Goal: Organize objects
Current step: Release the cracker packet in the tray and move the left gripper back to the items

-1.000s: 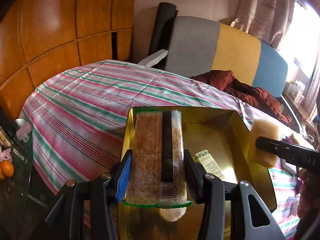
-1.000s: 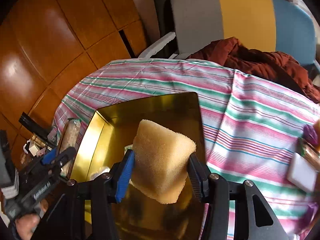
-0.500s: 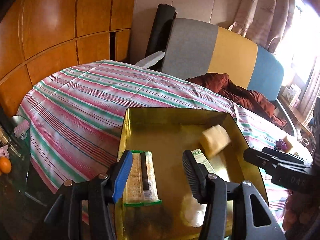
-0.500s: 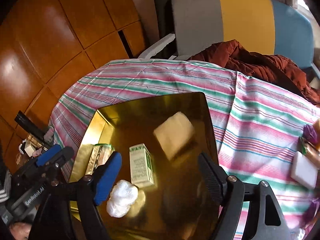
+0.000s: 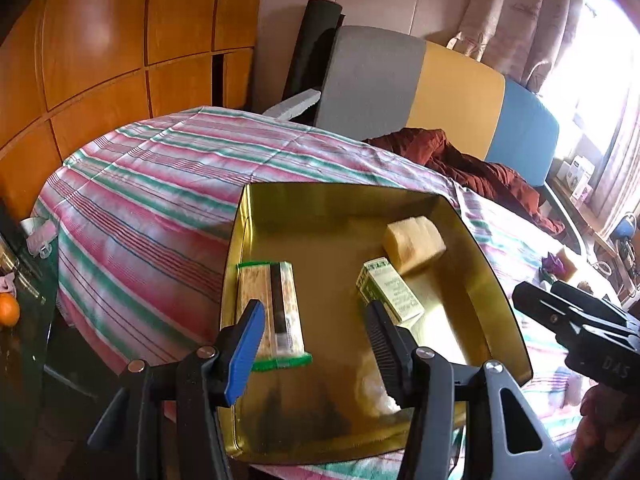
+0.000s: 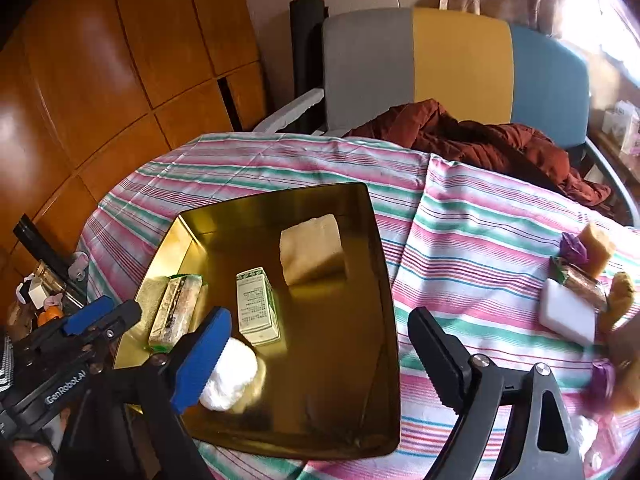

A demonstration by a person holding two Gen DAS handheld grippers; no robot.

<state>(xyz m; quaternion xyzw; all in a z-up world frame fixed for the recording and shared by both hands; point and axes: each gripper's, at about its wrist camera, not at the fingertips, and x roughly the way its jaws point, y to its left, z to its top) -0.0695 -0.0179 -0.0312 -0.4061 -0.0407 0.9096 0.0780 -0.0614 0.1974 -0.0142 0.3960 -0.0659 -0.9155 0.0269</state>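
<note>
A gold tray (image 5: pixel 480 256) (image 6: pixel 384 248) lies on the striped tablecloth. In it are a green-edged cracker pack (image 5: pixel 270 312) (image 6: pixel 174 312), a small green-and-white carton (image 5: pixel 390 296) (image 6: pixel 256 304), a yellow sponge (image 5: pixel 414 244) (image 6: pixel 312 248) and a white wad (image 6: pixel 230 376) (image 5: pixel 376 388). My left gripper (image 5: pixel 316 340) is open and empty above the tray's near edge; it also shows at the left of the right wrist view (image 6: pixel 80 328). My right gripper (image 6: pixel 320 360) is open and empty over the tray; its body shows in the left wrist view (image 5: pixel 580 328).
At the table's right lie a white block (image 6: pixel 568 316), a brown sponge (image 6: pixel 598 244), a wrapped snack (image 6: pixel 584 284) and purple wrappers (image 6: pixel 572 246). A tricolour chair (image 6: pixel 460 68) with a rust jacket (image 6: pixel 480 140) stands behind. A cluttered side table (image 5: pixel 12 300) is at left.
Both grippers opened: the left let the cracker pack down into the tray, the right dropped the yellow sponge into it. Both grippers have since drawn back and up from the tray.
</note>
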